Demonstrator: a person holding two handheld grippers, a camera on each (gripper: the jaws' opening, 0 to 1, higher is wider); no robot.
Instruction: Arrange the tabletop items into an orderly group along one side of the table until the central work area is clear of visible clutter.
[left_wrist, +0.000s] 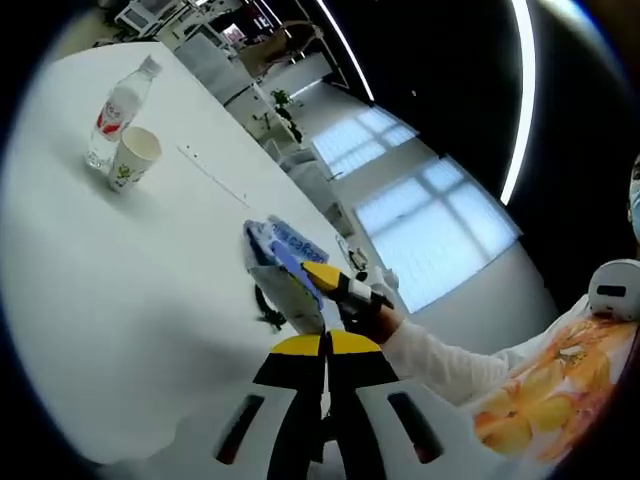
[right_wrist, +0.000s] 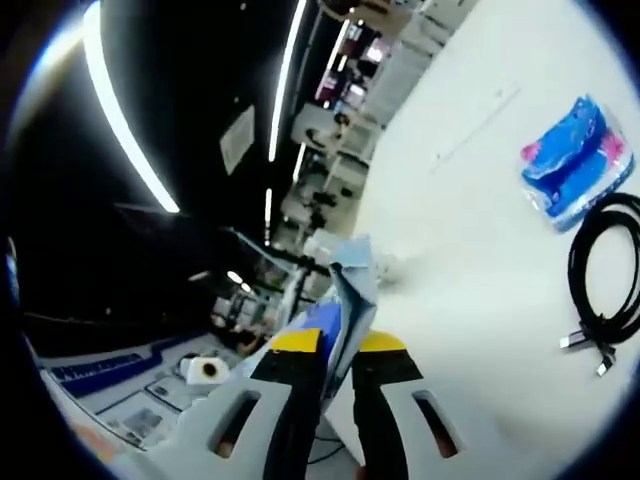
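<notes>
Left gripper view tilted above white table (left_wrist: 120, 300), facing windows; right gripper view low, rolled (table shared)

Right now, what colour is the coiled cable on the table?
Black coiled cable; clearest in the right gripper view.

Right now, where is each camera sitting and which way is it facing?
Left gripper view: rides the left gripper, looks across the white table at a bottle and cup; a sleeve shows.
Right gripper view: rides the right gripper, tilted, table edge, blue pack, black cable.
Shared: the tissue packet the right gripper holds.
</notes>
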